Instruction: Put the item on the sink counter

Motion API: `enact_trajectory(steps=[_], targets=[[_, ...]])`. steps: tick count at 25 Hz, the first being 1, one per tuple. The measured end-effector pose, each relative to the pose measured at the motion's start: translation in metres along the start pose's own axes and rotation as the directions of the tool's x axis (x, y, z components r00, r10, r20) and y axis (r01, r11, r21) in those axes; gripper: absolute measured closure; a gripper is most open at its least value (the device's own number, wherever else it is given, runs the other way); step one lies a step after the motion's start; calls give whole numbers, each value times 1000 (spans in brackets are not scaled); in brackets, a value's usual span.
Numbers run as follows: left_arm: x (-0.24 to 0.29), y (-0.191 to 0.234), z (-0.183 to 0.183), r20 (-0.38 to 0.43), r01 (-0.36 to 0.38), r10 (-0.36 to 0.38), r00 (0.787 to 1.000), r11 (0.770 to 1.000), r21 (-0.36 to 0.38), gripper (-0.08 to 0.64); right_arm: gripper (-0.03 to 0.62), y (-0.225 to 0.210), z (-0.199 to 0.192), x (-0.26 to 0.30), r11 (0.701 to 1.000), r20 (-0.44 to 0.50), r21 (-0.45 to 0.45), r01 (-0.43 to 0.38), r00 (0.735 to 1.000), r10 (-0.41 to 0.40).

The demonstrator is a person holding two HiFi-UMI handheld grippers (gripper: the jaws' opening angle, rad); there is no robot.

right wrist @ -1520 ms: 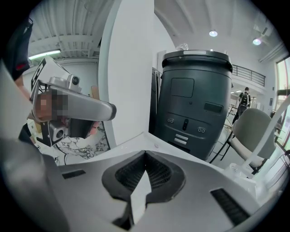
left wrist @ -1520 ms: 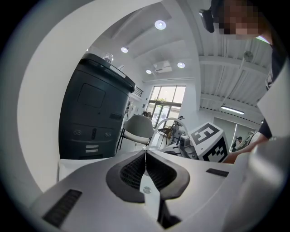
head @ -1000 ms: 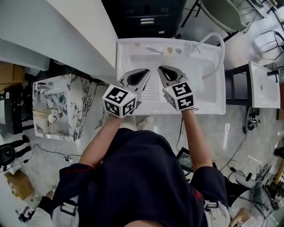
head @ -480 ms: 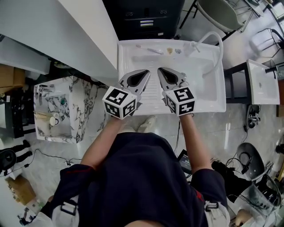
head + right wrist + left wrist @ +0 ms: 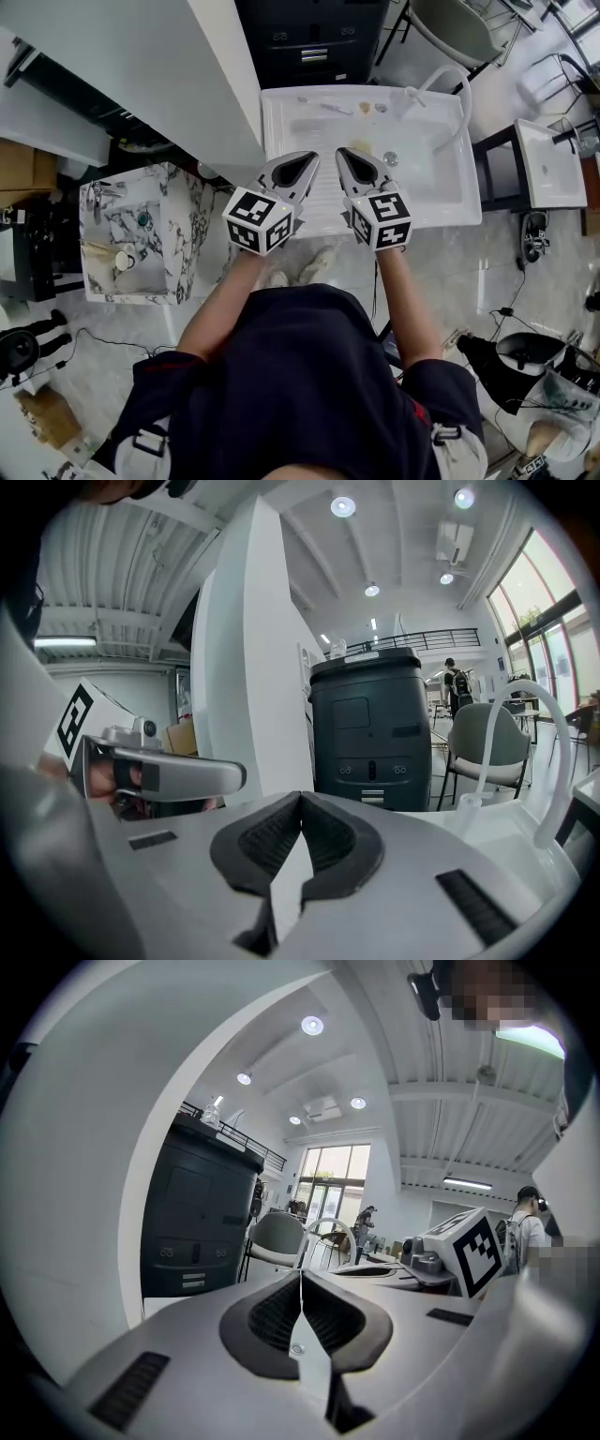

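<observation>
The white sink (image 5: 281, 122) lies ahead of me, with a few small items (image 5: 364, 107) on its back ledge. A yellowish thing (image 5: 360, 146) lies in the basin beside the drain (image 5: 391, 158); I cannot tell what it is. My left gripper (image 5: 310, 157) (image 5: 301, 1274) and right gripper (image 5: 341, 153) (image 5: 300, 797) hover side by side over the sink's front part. Both are shut with nothing between the jaws. The curved white faucet hose (image 5: 464, 94) (image 5: 548, 733) rises at the sink's right end.
A dark cabinet (image 5: 314, 37) (image 5: 375, 728) (image 5: 192, 1213) stands behind the sink, with a white wall panel (image 5: 178, 66) to its left. A marble-patterned basin unit (image 5: 141, 230) sits lower left, a white side table (image 5: 548, 173) on the right, a chair (image 5: 459, 28) beyond. Cables lie on the floor.
The head view has shifted, so the sink sits a little lower and further right, and the drain shows. Both grippers stay shut, close together, over the sink's front.
</observation>
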State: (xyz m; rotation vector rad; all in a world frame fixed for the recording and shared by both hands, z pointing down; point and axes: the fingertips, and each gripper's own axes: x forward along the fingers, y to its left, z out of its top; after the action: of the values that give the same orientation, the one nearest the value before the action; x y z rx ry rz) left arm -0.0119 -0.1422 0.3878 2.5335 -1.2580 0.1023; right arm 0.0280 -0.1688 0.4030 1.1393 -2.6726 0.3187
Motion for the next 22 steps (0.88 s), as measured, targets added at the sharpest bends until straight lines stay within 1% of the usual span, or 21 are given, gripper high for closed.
enact_trajectory(steps=[5,14,22], targets=[[-32,-2,0,15,1,-1,1000,1000,7,545,558,24,3,-11,1000,19,-5,25,1000,-25],[-88,-19,-7,34,32,-33,999,999,28,545,558,76,13,-41,998,79,-10,67,995,-66],[-128,-28,-13,49,54,-56,997,998,39,545,558,118,12,-59,996,103,-18,86,991,-84]])
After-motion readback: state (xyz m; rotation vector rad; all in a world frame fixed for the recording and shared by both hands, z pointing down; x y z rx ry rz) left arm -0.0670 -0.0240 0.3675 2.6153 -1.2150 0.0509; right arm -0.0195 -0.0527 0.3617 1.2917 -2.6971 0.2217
